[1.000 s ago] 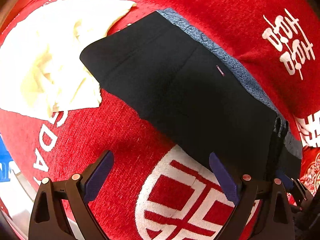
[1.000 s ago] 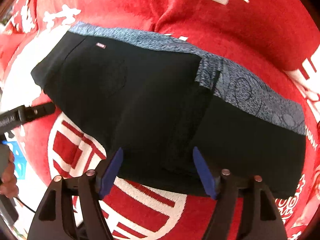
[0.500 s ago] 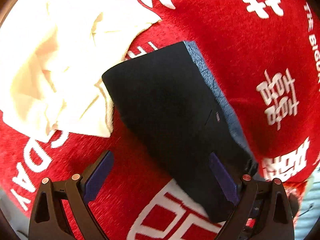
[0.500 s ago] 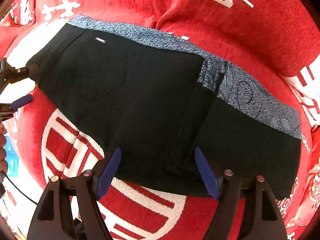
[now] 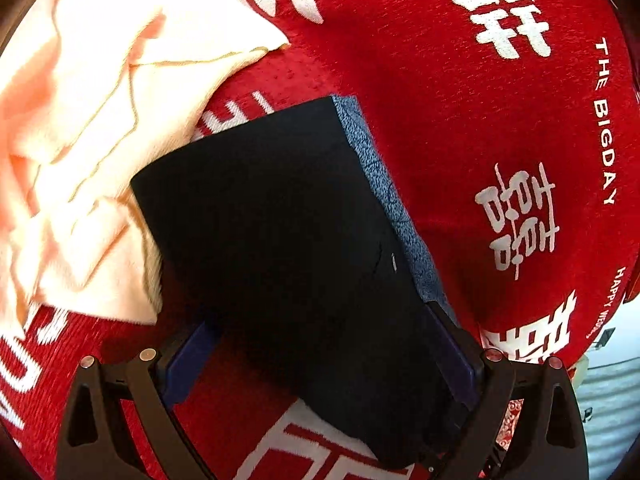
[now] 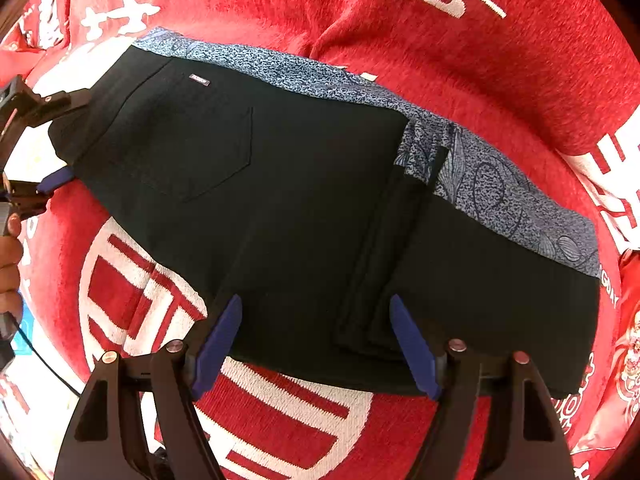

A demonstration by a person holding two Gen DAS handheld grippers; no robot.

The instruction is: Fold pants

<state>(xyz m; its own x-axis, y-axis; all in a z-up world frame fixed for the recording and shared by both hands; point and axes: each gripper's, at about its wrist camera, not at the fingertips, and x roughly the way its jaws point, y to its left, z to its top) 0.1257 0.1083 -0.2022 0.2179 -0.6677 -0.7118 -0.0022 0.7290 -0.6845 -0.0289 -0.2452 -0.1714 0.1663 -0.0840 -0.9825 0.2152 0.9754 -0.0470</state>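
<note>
The black pants (image 6: 280, 200) lie folded flat on the red blanket (image 6: 440, 40), their blue patterned lining (image 6: 500, 192) showing along the far edge. In the left wrist view the pants (image 5: 288, 240) run away from the camera. My left gripper (image 5: 320, 344) is open with its blue fingers either side of the pants' end; it also shows in the right wrist view (image 6: 44, 140) at the pants' left end. My right gripper (image 6: 316, 332) is open, its fingers over the pants' near edge.
A cream cloth (image 5: 80, 140) lies crumpled on the blanket left of the pants, touching their edge. The blanket bears white characters (image 5: 516, 220) and a red-and-white emblem (image 6: 160, 300). A hand (image 6: 8, 264) shows at the left border.
My left gripper has swung round and moved in on the left end of the pants, which now sits between its fingers. The right gripper has barely moved.
</note>
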